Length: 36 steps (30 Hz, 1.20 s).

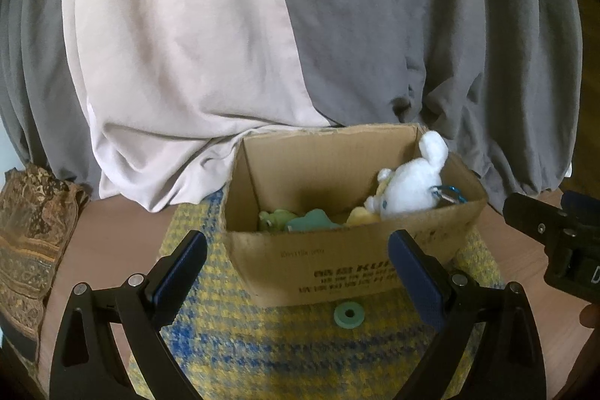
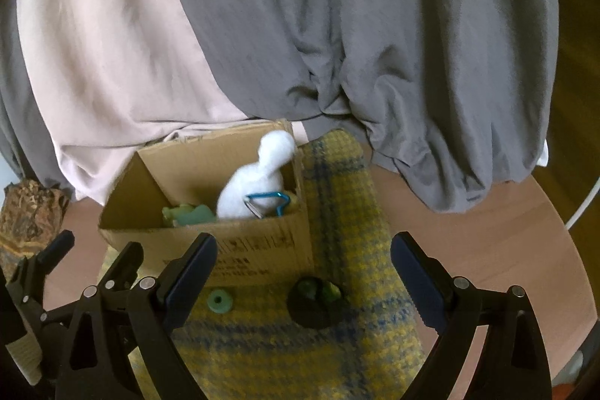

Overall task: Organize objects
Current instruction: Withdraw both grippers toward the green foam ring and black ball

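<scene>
Both jaws gape wide and empty, so your left gripper (image 1: 298, 274) and right gripper (image 2: 303, 274) have nothing yet. Ahead, the cardboard box (image 2: 262, 246) already holds the white plush (image 2: 255, 182). Still out on the yellow woven mat (image 2: 348, 182), by the box's front wall: a green ring (image 2: 219, 300), small, likely light and stiff, so pinch across its rim, and a dark round piece (image 2: 315, 300).

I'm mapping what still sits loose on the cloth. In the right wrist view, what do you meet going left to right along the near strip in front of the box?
Left tongs → green ring → dark round object → bare wooden table.
</scene>
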### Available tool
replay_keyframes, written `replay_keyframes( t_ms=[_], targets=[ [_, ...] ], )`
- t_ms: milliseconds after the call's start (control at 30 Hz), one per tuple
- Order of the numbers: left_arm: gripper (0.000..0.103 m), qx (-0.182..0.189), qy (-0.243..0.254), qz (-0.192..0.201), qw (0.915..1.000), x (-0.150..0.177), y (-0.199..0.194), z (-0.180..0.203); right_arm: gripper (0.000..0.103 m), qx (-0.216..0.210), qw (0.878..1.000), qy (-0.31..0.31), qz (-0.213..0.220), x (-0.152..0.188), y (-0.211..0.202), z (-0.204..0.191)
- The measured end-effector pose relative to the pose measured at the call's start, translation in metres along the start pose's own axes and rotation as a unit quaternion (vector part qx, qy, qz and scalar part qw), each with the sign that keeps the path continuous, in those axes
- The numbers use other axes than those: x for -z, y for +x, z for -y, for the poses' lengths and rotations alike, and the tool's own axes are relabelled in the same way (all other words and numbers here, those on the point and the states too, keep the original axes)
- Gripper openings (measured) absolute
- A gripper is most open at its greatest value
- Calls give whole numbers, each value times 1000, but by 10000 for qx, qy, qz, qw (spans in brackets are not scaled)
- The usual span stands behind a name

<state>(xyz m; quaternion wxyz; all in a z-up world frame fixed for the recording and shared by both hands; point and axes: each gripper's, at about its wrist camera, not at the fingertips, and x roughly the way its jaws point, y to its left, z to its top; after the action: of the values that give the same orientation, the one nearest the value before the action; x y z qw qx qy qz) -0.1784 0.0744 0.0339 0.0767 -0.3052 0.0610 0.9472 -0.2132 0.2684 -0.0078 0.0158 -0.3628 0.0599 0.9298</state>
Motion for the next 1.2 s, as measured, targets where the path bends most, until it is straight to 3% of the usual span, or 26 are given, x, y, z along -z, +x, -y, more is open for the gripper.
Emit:
replay_keyframes(
  t_ms=[467, 933, 1200],
  targets=[
    [99, 115, 19, -127, 9999, 34, 5, 17, 94, 50, 9998, 137, -167, 35, 5, 24],
    [97, 195, 89, -425, 9989, 69, 36, 34, 94, 197, 9983, 126, -540, 66, 36, 38],
    [82, 159, 90, -675, 9976, 85, 61, 41, 94, 186, 9970, 122, -739, 78, 52, 43]
  ],
)
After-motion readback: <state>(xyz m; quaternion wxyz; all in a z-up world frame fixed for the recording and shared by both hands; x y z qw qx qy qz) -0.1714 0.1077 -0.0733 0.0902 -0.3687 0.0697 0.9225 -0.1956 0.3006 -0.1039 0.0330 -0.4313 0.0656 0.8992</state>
